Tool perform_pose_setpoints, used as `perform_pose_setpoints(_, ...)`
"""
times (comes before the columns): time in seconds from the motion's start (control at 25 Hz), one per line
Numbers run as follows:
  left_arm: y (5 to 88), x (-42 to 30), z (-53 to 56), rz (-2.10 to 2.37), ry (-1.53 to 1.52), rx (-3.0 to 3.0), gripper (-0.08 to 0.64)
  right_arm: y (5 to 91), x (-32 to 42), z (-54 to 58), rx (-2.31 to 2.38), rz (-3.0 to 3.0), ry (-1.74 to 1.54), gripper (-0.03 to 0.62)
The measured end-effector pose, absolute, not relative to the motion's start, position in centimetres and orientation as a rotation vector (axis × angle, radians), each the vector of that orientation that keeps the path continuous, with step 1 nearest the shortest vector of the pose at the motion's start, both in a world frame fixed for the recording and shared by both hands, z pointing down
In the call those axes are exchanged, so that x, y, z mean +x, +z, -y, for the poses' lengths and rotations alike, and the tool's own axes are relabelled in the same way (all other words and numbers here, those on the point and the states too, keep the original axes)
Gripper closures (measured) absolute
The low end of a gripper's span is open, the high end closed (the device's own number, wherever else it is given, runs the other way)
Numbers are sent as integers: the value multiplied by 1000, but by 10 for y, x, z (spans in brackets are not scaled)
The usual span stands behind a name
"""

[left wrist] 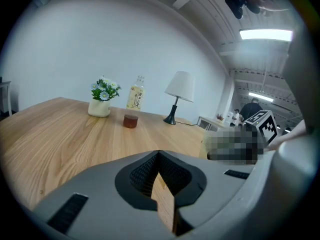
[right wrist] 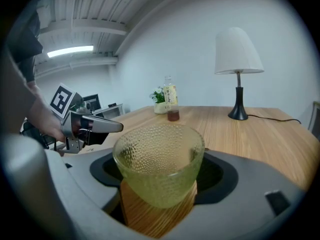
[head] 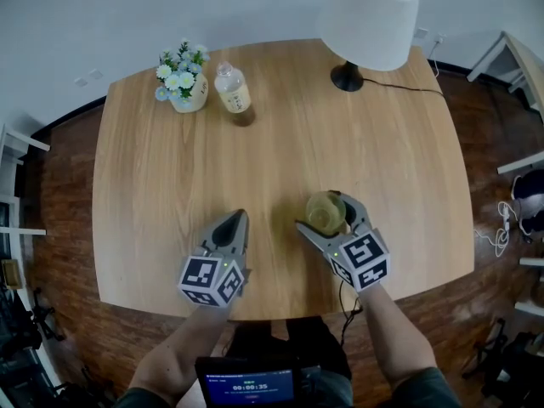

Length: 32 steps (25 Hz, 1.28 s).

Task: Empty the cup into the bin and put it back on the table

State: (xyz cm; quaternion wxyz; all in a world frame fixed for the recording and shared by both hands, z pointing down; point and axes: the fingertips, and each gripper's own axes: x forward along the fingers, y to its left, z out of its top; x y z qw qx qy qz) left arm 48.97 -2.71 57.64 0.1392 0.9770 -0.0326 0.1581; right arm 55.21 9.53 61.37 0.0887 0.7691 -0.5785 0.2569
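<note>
A yellow-green dimpled glass cup [head: 326, 214] [right wrist: 159, 160] stands upright and looks empty. My right gripper [head: 321, 210] [right wrist: 158, 186] is shut on it, one jaw against each side, near the front edge of the wooden table [head: 170, 185]. I cannot tell whether the cup's base rests on the wood or hangs just above it. My left gripper [head: 239, 218] [left wrist: 163, 203] hovers a short way to the cup's left, shut with nothing in it. No bin shows in any view.
At the table's far side stand a white pot of flowers [head: 185, 83], a clear bottle [head: 232, 87] with a small brown cap [head: 246, 117] beside it, and a white lamp [head: 374, 15] with a cable trailing right. A screen [head: 246, 388] sits below the front edge.
</note>
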Motion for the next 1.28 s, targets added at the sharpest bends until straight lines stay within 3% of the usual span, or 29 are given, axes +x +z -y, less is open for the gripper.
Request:
perform_pose_setpoints(0.24, 590, 498, 21, 105, 497, 2802, 560, 615, 558, -87, 2276, 1699, 623, 195)
perform_pose_setpoints(1.08, 599, 496, 27, 138, 505, 2803, 560, 626, 557, -86, 2310, 1757, 574, 182)
perform_pose_setpoints(1.16, 598, 496, 28, 143, 501, 2805, 560, 626, 558, -84, 2314, 1760, 570, 127)
perform_pose_setpoints(1.28, 595, 494, 25, 147, 502, 2816, 560, 623, 559, -85, 2297, 1770, 554, 114)
